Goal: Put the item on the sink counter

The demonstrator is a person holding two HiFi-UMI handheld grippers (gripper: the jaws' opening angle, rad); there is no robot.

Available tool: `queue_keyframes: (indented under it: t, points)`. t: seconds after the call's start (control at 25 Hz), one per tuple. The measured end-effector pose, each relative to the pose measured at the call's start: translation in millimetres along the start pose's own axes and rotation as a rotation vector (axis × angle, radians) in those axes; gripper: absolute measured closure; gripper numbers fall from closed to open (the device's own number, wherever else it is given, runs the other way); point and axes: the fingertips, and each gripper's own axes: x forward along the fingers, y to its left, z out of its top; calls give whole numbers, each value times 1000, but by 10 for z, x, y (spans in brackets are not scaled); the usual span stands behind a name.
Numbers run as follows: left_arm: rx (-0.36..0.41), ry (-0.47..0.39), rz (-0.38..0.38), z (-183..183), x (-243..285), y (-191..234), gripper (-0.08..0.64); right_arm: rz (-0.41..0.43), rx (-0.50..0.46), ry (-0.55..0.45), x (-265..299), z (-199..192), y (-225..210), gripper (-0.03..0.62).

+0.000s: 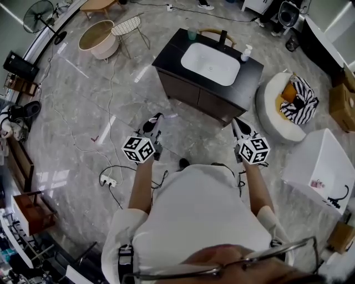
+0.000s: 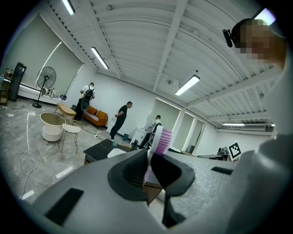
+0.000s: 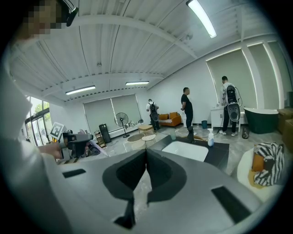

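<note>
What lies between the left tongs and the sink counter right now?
Only bare marble floor, seen in the head view, separates the left tongs, shut on the purple brush, from the sink counter.

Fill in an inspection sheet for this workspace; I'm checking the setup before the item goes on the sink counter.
Surface: black sink counter with white basin, mostly bare.
Job's things: purple-bristled white toothbrush, in left gripper.
Clutter: white pump bottle and green cup on counter.
Grippers: left shut on toothbrush; right gripper shut, empty.
Cables: white power strip lying on marble floor.
Surroundings: white round armchair, standing fan, people far off.
</note>
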Motion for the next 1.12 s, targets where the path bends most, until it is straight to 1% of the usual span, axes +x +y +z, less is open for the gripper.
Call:
queue_keyframes:
  t: [0.24, 0.36, 0.56, 0.92, 1.12]
  points:
    - [-15, 15, -13, 3, -132, 174, 532, 2, 24, 0, 141, -81, 200, 586]
    - [-16, 22, -8, -25, -205, 259, 532, 17, 10, 19, 233, -131, 304, 586]
    - [-30, 17, 7, -24, -215, 355, 532, 42, -10, 29, 364, -78, 381, 586]
    - [-33, -6, 46, 90, 33, 495, 532, 104, -23, 57, 862, 10, 276, 586]
    - [-35, -9, 81, 203, 275, 659, 532, 131, -39, 74, 1194, 148, 95, 586]
